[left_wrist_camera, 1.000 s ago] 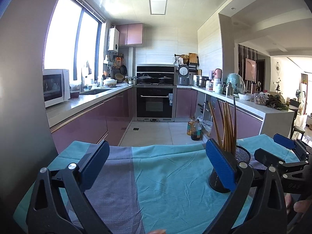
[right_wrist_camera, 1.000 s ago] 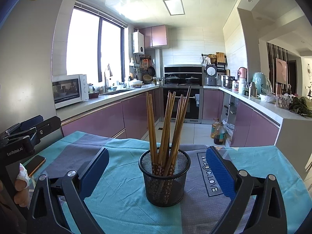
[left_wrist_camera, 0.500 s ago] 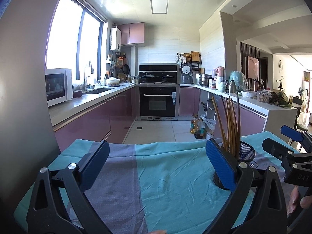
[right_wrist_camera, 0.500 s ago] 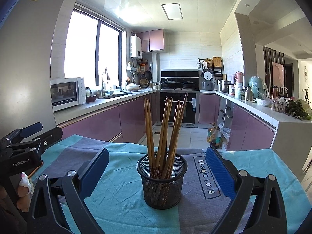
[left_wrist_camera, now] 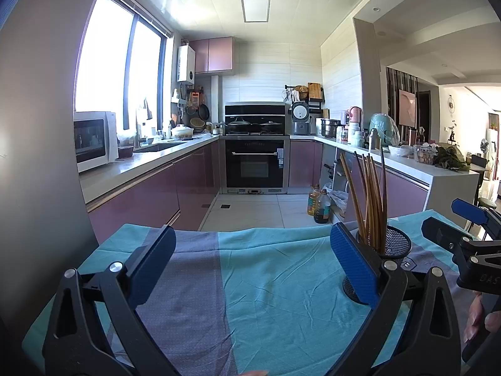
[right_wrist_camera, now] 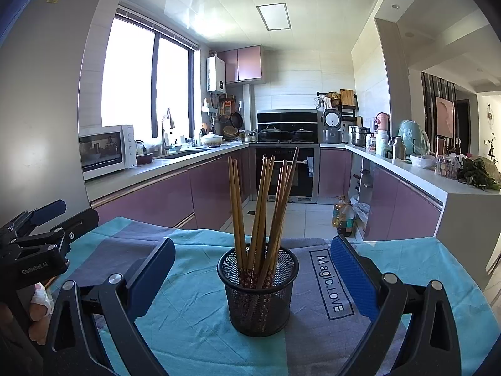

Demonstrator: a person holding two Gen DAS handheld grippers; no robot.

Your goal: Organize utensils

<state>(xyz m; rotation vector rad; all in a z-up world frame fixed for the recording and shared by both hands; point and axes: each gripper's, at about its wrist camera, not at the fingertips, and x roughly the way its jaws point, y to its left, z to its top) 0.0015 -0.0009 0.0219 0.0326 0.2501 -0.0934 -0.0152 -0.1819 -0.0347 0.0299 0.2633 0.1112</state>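
Note:
A black mesh cup stands upright on the teal and grey tablecloth, holding several brown wooden chopsticks that lean apart. My right gripper is open, its blue pads on either side of the cup and a little nearer than it, touching nothing. My left gripper is open and empty over bare cloth; the same cup with its chopsticks shows just behind its right pad. Each gripper appears at the edge of the other's view, held by a hand.
The cloth ends at the table's far edge, with kitchen floor beyond. Purple cabinets and a counter with a microwave run along the left, an oven stands at the back, and oil bottles sit on the floor to the right.
Both grippers have drawn back and risen slightly; the cup looks a little smaller and farther in the right wrist view. Both stay open, and the cup and chopsticks have not moved.

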